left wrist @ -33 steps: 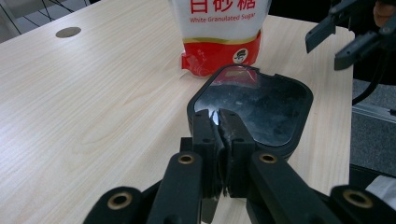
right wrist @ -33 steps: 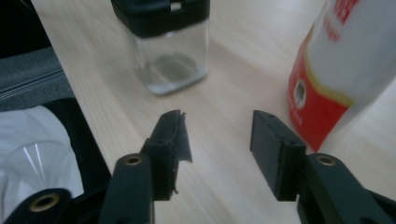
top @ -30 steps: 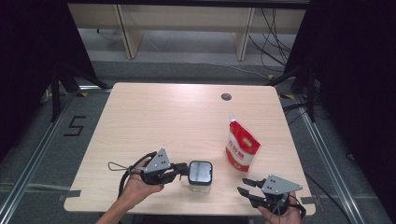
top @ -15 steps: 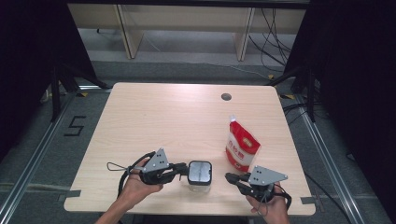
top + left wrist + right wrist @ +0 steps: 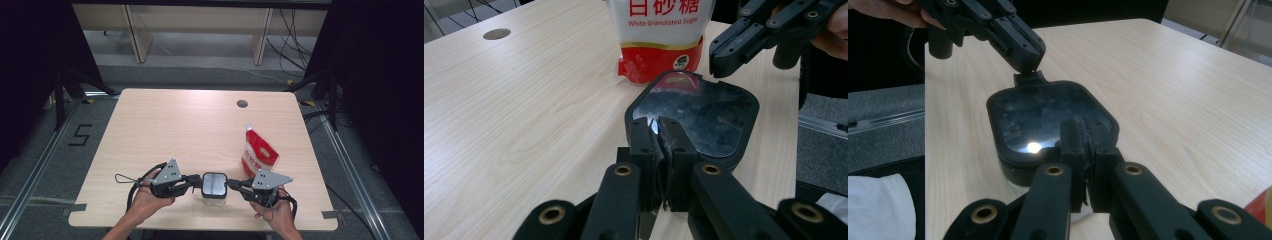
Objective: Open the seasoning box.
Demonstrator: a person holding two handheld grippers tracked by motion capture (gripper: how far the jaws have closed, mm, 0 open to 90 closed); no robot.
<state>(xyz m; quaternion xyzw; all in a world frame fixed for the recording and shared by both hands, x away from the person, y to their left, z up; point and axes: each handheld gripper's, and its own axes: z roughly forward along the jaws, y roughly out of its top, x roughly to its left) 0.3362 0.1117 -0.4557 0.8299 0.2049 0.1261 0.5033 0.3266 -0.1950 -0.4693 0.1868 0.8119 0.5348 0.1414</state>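
The jar with its dark lid stands low in the middle of the high view, near the front edge of the bench. The left gripper is clamped on a tab at the lid's left rim. The right gripper meets the lid's right rim, jaws just closing and now pressed together; whether they pinch a tab there, I cannot tell. A red-and-white sugar bag stands up and to the right of the jar, near it.

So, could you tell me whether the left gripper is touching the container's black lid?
Touching: in the left gripper view the left gripper has its jaws shut on the black lid's near edge.
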